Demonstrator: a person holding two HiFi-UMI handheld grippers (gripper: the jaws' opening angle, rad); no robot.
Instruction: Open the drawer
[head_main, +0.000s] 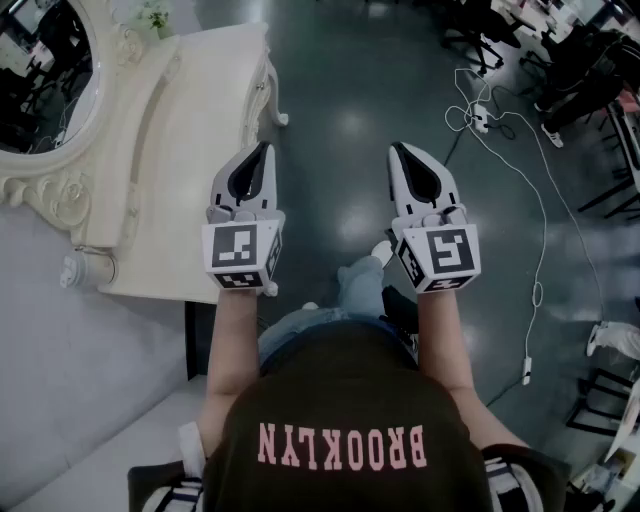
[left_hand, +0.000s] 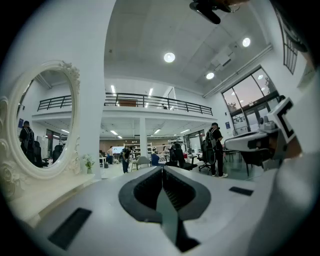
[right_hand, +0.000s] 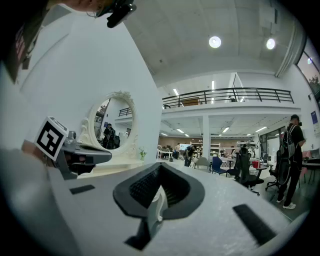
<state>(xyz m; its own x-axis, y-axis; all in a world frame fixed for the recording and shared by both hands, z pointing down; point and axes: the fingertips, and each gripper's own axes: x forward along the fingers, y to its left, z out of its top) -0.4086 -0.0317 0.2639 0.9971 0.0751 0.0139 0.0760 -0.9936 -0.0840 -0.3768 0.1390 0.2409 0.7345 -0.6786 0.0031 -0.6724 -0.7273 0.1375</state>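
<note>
My left gripper clenched on nothing, my right gripper likewise closed and empty, both level over the floor, near the dresser, mirror far left

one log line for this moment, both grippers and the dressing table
phase: before contact | left gripper: shut, empty, level | right gripper: shut, empty, level | dressing table: at left, untouched | drawer: not in view

A cream dressing table on the dark floor bears an oval mirror and 1 small plant.
</note>
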